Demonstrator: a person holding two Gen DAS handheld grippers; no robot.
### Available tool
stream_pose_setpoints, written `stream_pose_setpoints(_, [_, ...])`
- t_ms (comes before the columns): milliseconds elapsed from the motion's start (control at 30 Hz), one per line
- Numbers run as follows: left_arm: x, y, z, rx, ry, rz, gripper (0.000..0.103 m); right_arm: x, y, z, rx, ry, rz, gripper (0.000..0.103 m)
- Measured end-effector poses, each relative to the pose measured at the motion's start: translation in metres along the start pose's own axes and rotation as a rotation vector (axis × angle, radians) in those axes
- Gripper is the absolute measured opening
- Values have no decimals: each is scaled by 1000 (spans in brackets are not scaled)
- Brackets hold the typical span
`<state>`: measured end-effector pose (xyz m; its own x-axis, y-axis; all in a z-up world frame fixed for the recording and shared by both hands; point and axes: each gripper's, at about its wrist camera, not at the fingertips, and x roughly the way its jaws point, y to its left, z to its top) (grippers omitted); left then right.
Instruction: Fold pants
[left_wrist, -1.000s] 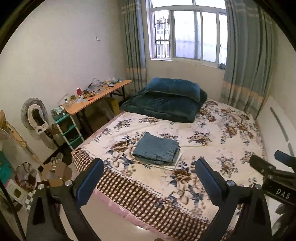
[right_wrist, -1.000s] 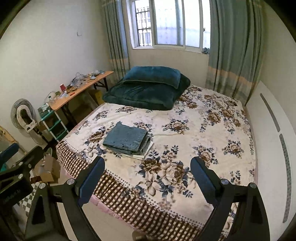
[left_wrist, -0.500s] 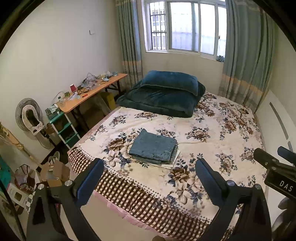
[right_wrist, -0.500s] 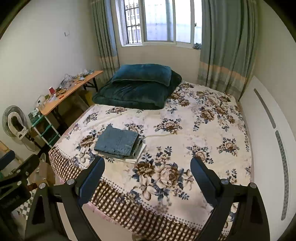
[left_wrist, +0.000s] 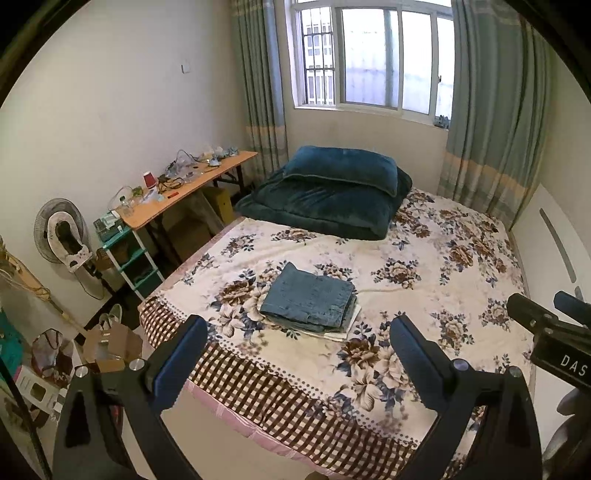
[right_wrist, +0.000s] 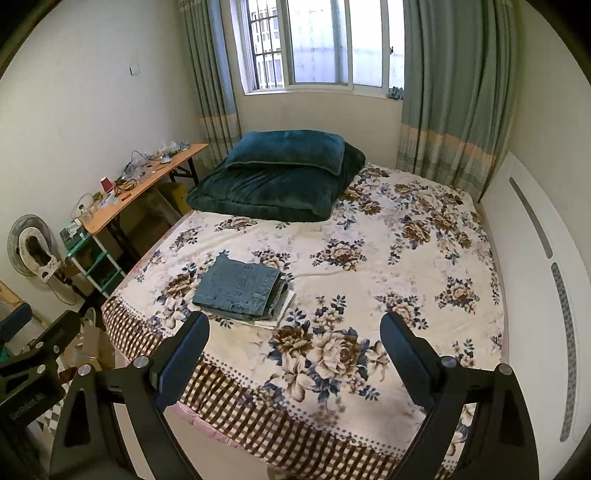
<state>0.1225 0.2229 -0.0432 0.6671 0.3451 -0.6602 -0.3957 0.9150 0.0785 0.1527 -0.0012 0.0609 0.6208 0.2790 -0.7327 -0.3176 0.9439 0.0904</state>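
Left wrist – pants beyond left gripper, untouched.

Daylight enters a barred sliding window on the far wall, flanked by grey-green striped curtains. A long wooden desk (cluttered) lines the white left wall.

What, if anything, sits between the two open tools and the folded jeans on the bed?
Nothing visible. The folded jeans lie on a pale garment on the floral bedspread, with only bare bedspread between them and the left tool and right tool, both open.
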Motion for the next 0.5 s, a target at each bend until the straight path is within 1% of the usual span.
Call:
stream_pose_setpoints(133, [-6, 0, -1, -7, -9, -1, 101, -4, 2, 6, 3, -10, 0, 96])
stream_pose_setpoints(500, [-10, 0, -2, -9, -1, -1, 101, -7, 11, 4, 4, -1, -4, 96])
